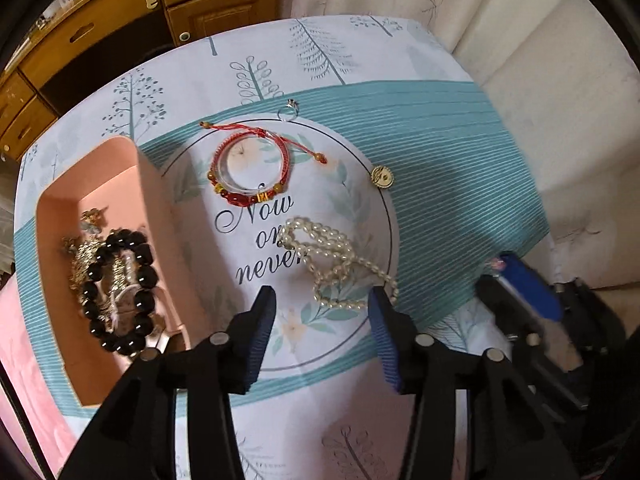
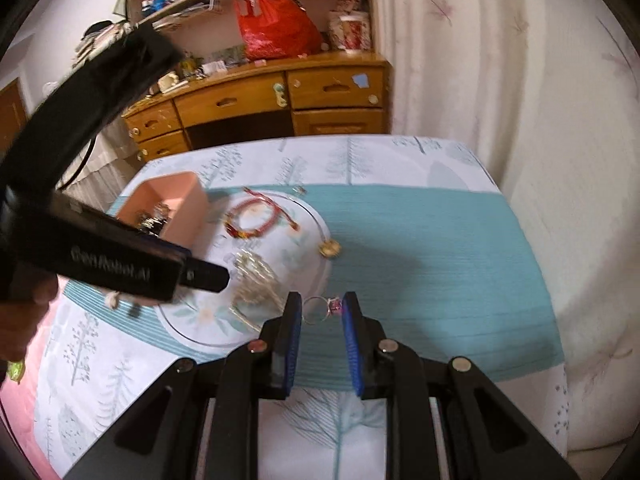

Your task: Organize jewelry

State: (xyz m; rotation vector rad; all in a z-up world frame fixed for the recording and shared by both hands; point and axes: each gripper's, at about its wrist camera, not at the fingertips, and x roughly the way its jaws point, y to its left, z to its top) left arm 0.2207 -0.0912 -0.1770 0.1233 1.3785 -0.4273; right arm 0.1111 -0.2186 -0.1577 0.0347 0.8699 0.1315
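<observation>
My left gripper [image 1: 322, 296] hangs open over the printed tablecloth, nothing between its pads. Just beyond its tips lies a pearl necklace [image 1: 332, 264]. Farther off are a red cord bracelet [image 1: 250, 168], a small silver ring [image 1: 289, 110] and a gold round pendant [image 1: 382, 177]. The pink box [image 1: 148, 184] on the left holds a black bead bracelet [image 1: 120, 292] and gold pieces. My right gripper [image 2: 322, 300] is shut on a ring with a pink stone [image 2: 324, 308], held above the cloth. The same box [image 2: 180, 196], red bracelet [image 2: 252, 220] and pendant [image 2: 330, 249] show there too.
The left tool's black housing [image 2: 120, 256] crosses the left of the right wrist view, over the box. A wooden desk with drawers [image 2: 256, 100] stands behind the table, with a red bag [image 2: 276, 28] on it. A pale curtain [image 2: 500, 80] hangs to the right.
</observation>
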